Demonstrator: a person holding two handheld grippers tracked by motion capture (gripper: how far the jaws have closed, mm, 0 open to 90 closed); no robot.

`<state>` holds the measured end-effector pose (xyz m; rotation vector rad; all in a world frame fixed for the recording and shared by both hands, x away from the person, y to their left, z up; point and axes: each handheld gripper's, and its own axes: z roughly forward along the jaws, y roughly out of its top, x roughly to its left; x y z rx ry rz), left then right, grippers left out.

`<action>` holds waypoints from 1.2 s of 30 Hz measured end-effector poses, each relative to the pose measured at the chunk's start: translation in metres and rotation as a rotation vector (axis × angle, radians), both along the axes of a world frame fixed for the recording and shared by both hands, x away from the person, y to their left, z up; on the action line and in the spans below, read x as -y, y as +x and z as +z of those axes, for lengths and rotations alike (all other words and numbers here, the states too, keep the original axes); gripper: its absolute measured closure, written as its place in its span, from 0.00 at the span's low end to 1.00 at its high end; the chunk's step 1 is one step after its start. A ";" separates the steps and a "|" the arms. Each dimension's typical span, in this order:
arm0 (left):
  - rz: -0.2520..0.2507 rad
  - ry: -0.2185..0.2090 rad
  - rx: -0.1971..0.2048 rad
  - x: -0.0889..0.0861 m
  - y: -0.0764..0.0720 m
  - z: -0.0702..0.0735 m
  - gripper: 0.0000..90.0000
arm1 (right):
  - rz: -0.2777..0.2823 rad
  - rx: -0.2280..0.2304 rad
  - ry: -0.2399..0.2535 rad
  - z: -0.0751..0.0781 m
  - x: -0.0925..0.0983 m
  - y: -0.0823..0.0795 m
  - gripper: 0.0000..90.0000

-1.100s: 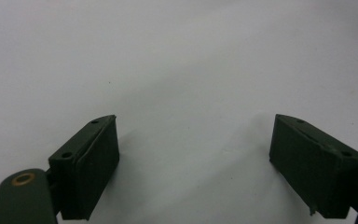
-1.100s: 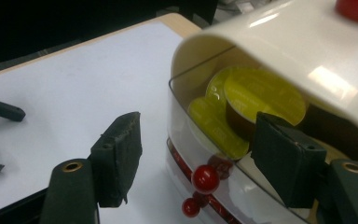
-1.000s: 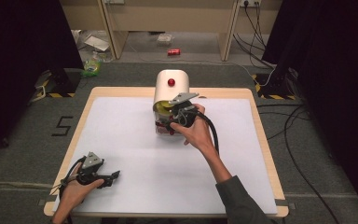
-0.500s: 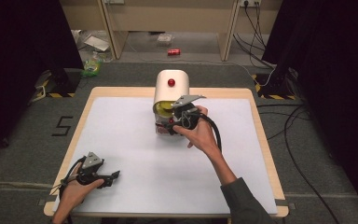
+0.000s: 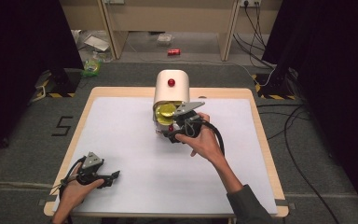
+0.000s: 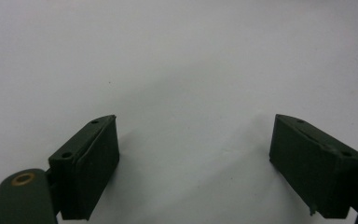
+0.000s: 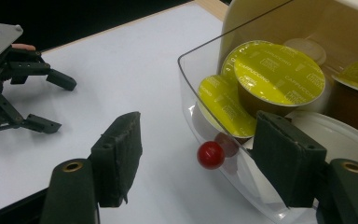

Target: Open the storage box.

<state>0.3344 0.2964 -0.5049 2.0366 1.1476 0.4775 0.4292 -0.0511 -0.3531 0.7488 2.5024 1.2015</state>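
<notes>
Wooden table (image 5: 261,135) with white top, on grey carpet floor (image 5: 32,135). Black curtains (image 5: 23,37) at both sides. Pale wooden furniture (image 5: 168,14) along far wall. Cables (image 5: 303,126) trailing right; red can (image 5: 173,52) and litter (image 5: 92,67) on floor beyond table. Number 5 (image 5: 61,126) marked on carpet, left.

Just beyond the black right gripper (image 7: 196,163) sits a clear plastic drawer (image 7: 200,84) with a shiny red knob (image 7: 210,155), holding capsules (image 7: 279,74) with yellow-green lids over brown cups. Its cream housing (image 5: 171,86) carries a red button (image 5: 171,82). Under the black left gripper (image 5: 114,176), the table (image 5: 135,154) is plain white, edged in pale wood.
</notes>
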 end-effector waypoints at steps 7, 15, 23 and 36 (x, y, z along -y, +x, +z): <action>0.000 0.000 0.000 0.000 0.000 0.000 0.17 | 0.007 -0.004 0.025 -0.002 0.003 -0.003 0.38; 0.000 0.000 0.000 0.000 0.000 0.000 0.17 | 0.015 -0.003 0.043 -0.005 0.005 -0.008 0.38; 0.000 0.000 0.000 0.000 0.000 0.000 0.17 | 0.016 0.000 0.062 -0.007 0.007 -0.013 0.38; 0.000 0.000 0.001 0.000 0.000 0.000 0.17 | 0.030 -0.005 0.086 -0.011 0.010 -0.020 0.39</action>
